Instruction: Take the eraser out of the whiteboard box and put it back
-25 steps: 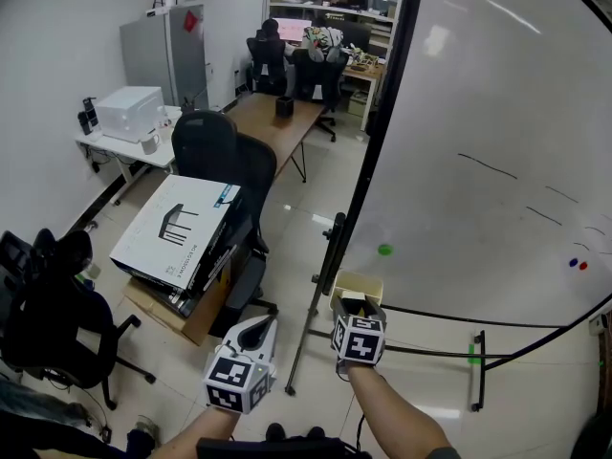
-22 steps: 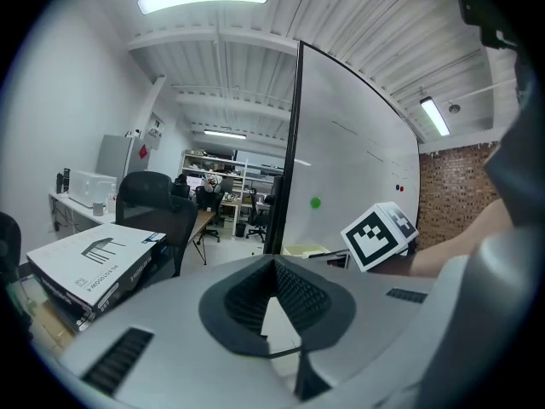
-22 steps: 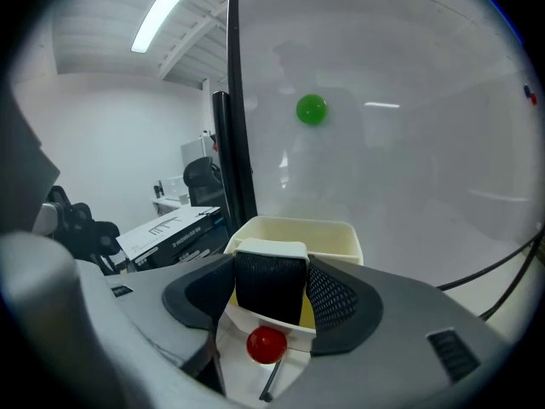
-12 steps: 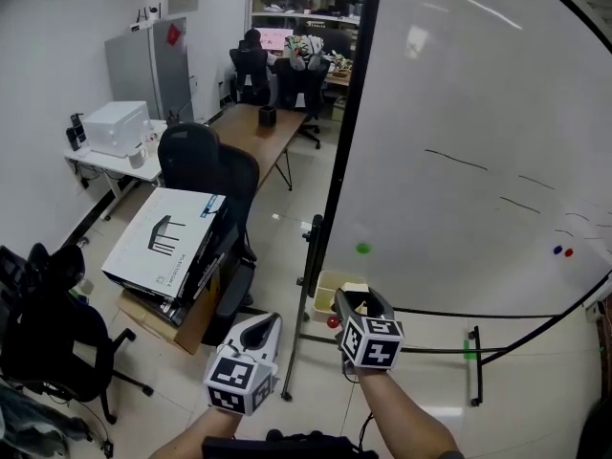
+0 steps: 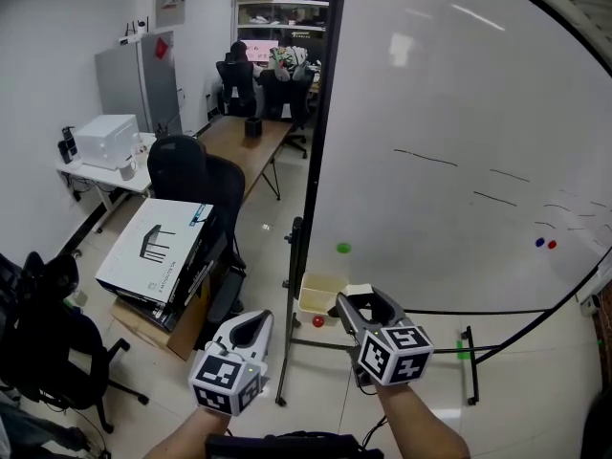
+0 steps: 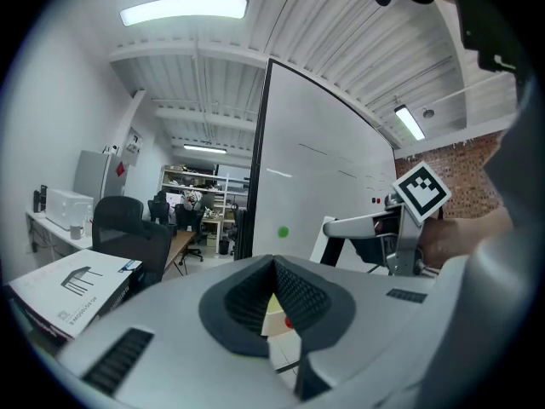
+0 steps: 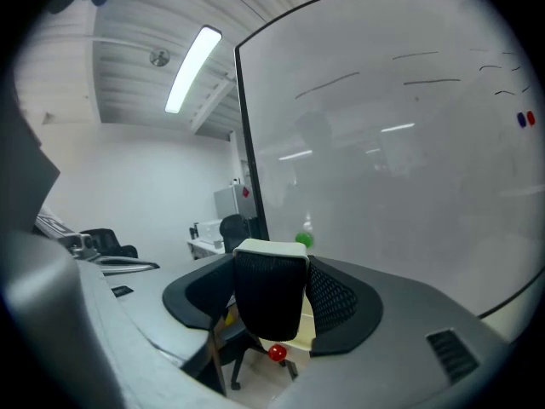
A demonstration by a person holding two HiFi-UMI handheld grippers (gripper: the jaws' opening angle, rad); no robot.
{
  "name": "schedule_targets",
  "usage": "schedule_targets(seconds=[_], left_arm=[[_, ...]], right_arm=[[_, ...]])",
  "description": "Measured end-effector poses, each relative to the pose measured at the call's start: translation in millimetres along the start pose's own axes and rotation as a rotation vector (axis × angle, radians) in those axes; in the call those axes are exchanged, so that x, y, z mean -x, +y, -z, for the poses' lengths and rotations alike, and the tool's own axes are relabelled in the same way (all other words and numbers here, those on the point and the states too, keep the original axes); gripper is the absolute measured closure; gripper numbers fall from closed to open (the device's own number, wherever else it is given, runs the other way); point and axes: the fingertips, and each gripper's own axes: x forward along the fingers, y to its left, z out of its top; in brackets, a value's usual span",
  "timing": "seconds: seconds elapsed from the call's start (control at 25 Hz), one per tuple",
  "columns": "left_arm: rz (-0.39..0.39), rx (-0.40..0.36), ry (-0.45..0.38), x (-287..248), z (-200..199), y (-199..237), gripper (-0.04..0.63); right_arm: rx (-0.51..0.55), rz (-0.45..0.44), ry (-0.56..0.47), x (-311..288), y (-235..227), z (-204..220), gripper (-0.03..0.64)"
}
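The eraser point(image 7: 271, 296), a black felt block with a white back, sits upright between the jaws of my right gripper point(image 7: 271, 303), which is shut on it. In the head view that gripper point(image 5: 366, 306) hangs just right of and slightly nearer than the cream whiteboard box point(image 5: 318, 295), which is fixed to the board's lower left edge; the eraser point(image 5: 360, 292) shows at the jaw tips. My left gripper point(image 5: 251, 324) is shut on nothing, lower left of the box. Through its jaws point(image 6: 274, 269) I see the box point(image 6: 274, 318).
The whiteboard point(image 5: 459, 142) fills the right side on a black wheeled stand point(image 5: 287, 333). A green magnet point(image 5: 343, 249) sticks to the board above the box, and a red magnet point(image 5: 318, 320) below it. A flat carton point(image 5: 158, 247) and office chairs point(image 5: 206, 175) stand to the left.
My right gripper has pulled back from the box, toward me and to the right, with the eraser in its jaws. The left gripper has barely moved.
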Motion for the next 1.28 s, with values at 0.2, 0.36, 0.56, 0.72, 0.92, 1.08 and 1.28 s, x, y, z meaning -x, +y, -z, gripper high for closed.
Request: schedule_targets(seconds=[0.2, 0.36, 0.56, 0.72, 0.92, 1.08, 1.28], left_arm=[[-0.010, 0.001, -0.049, 23, -30, -5, 0.568], [-0.008, -0.004, -0.075, 40, -52, -11, 0.568], [-0.015, -0.042, -0.129, 62, -89, -16, 0.568], [-0.019, -0.067, -0.147, 65, -99, -16, 0.569], [-0.019, -0.053, -0.125, 62, -89, -19, 0.569], [-0.006, -0.062, -0.112, 63, -84, -25, 0.569], [-0.007, -0.044, -0.106, 63, -80, -28, 0.569]], right_arm=[[0.055, -0.074, -0.079, 60, 12, -52, 0.334], [0.065, -0.097, -0.144, 105, 10, -81, 0.333], [0.086, -0.094, -0.194, 150, 0, -105, 0.334], [0.101, -0.078, -0.200, 161, -8, -108, 0.334], [0.086, -0.080, -0.195, 158, -11, -104, 0.333], [0.089, -0.091, -0.190, 157, -6, -103, 0.334], [0.085, -0.106, -0.187, 154, -4, -102, 0.334]])
